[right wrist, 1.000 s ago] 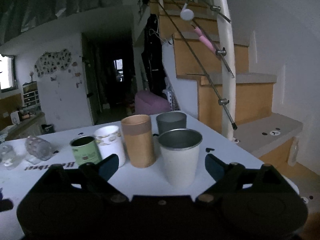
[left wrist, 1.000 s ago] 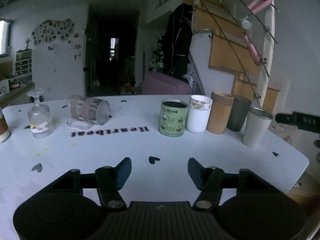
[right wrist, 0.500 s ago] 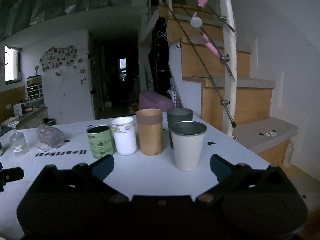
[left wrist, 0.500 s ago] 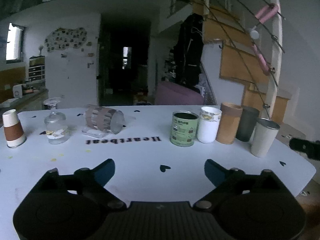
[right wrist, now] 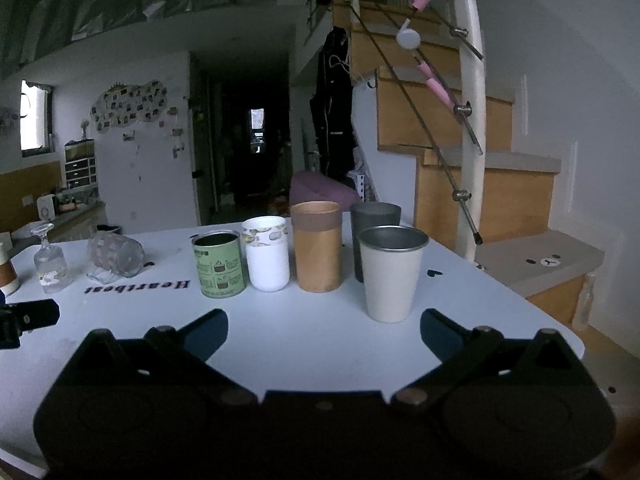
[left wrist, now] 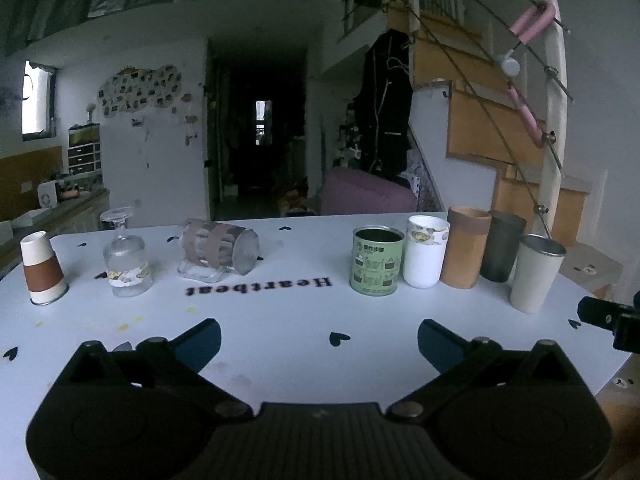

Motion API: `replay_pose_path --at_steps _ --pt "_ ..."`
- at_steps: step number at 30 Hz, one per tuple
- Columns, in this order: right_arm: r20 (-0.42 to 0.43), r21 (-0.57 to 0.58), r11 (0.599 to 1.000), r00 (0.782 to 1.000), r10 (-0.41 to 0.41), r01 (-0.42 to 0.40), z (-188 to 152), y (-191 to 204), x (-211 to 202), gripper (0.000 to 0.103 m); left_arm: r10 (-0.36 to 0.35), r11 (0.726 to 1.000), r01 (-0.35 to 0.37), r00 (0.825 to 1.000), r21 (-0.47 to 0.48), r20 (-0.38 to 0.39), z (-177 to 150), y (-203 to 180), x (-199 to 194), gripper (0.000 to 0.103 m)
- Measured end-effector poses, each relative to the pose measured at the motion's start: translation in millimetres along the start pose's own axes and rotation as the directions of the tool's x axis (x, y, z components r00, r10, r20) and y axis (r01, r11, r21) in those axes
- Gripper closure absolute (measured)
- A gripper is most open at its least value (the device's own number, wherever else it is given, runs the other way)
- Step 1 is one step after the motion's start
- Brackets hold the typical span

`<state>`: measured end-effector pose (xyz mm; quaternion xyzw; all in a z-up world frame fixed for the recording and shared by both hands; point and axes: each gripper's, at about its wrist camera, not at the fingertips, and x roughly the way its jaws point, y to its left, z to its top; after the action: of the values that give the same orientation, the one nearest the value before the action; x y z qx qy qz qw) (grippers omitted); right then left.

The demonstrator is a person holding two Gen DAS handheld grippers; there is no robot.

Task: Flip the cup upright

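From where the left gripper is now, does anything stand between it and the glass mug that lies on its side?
Nothing visible does. The left gripper is open, and only bare table with printed lettering lies between it and the glass mug. The upside-down wine glass stands beside the mug on its left, off the direct path.

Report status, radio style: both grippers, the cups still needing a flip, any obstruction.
Left gripper open, empty. Right gripper open, empty. Glass mug on its side; wine glass and paper cup inverted. Nothing blocking the approach.
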<state>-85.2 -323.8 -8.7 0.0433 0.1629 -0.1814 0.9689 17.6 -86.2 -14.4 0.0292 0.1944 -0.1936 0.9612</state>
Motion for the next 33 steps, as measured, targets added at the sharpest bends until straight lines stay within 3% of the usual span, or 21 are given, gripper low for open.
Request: replay_pose_path --at_steps 33 --pt "-0.007 -0.014 1.000 1.000 0.006 -0.006 1.0 4.3 -1.0 0.000 0.020 1.000 -0.020 1.000 0.009 0.006 -2.0 2.9 -3.6 0.000"
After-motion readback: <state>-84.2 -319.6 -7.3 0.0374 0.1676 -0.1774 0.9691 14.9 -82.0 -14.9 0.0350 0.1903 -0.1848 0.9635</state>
